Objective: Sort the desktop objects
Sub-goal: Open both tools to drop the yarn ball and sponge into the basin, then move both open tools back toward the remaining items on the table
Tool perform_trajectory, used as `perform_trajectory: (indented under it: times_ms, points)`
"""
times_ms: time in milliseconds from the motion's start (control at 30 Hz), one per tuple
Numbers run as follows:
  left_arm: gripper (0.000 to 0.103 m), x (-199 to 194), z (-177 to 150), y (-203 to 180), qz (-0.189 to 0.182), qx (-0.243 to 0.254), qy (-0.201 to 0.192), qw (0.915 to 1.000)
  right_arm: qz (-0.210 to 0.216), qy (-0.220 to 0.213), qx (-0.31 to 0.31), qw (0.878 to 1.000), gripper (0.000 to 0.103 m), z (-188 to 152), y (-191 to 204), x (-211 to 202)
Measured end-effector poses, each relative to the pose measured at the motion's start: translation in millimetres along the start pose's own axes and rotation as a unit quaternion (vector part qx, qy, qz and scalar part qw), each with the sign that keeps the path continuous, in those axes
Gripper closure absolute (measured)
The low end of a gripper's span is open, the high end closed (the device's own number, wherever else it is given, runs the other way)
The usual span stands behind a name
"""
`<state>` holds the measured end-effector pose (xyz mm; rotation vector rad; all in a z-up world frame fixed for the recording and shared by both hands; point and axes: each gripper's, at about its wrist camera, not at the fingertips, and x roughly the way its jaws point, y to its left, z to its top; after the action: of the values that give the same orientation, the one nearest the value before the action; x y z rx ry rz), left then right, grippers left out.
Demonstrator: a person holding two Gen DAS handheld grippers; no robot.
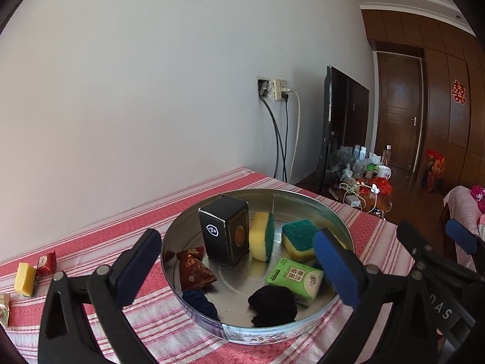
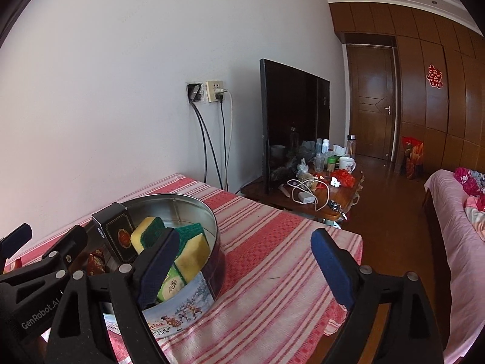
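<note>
Setting: a counter [image 1: 127, 236] under a pink-and-white striped cloth, set against a white wall.
Tin: a round metal tin [image 1: 303, 200] sits on the cloth, already well filled.
Inside the tin: a black box [image 1: 225, 233] standing upright, two yellow-and-green sponges [image 1: 262, 236], a green tissue pack [image 1: 295, 277], a red wrapped sweet [image 1: 194, 268] and two dark balls of yarn [image 1: 272, 303].
Still outside: a yellow block [image 1: 25, 279], a small red packet [image 1: 47, 262] and a pale wrapped piece [image 1: 4, 308] lie on the cloth, well apart from the tin to its left.
Left gripper [image 1: 239, 268]: hovers over the tin, fingers spread wide, holding nothing.
Right gripper [image 2: 245, 267]: beside the tin's right wall, fingers equally wide, empty.
Step in hand: probably between items, most things sorted.
Next move: likely the left gripper swings left, lowers over the yellow block and closes gently, since it looks soft.
</note>
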<state>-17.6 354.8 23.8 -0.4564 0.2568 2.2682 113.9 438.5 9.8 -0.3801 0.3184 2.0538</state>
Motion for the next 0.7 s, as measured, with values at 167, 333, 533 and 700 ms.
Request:
perform_trajectory:
  times_ms: [167,333,533,700]
  points:
    - [0.001,-11,3,-9,-0.019,0.008,-0.012,0.9997,-0.016,-0.002,0.007,1.000,0.012,-2,-12,-9]
    - [0.001,-23,3,-16,-0.032,0.014,-0.025,0.9991,-0.040,-0.007,0.001,0.999,0.012,-2,-18,-20]
    - [0.001,-31,3,-17,-0.039,0.011,-0.029,0.9987,-0.049,-0.017,0.006,0.999,0.012,1,-24,-35]
    - [0.001,-35,4,-13,-0.048,-0.002,-0.028,0.9985,-0.050,-0.021,0.003,0.999,0.012,0,-21,-44]
